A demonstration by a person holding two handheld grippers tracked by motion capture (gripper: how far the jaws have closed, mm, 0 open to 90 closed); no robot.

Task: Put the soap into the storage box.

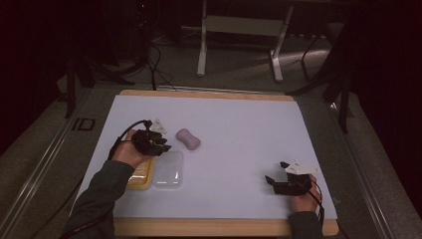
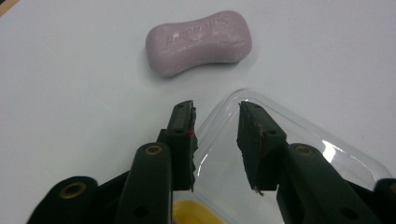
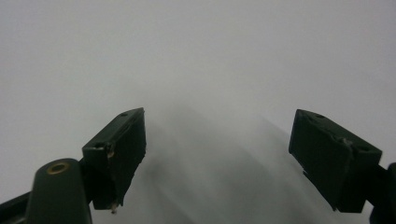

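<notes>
A person's left gripper (image 2: 215, 140) hovers over the near corner of a clear lid (image 2: 299, 140), its fingers (image 2: 183, 140) set narrow with a gap between them and nothing pressed in it. The lid lies flat on the white surface (image 1: 239, 129), beside a yellow tray (image 1: 141, 180) partly hidden under the left hand (image 1: 128, 152). A mauve soap bar (image 2: 198, 43), lettering stamped on its top, rests just beyond the lid, apart from it. Well to the right, near the surface's front edge, the right gripper (image 3: 219, 158) sits low over bare white, fingers (image 3: 119, 149) spread wide and empty.
</notes>
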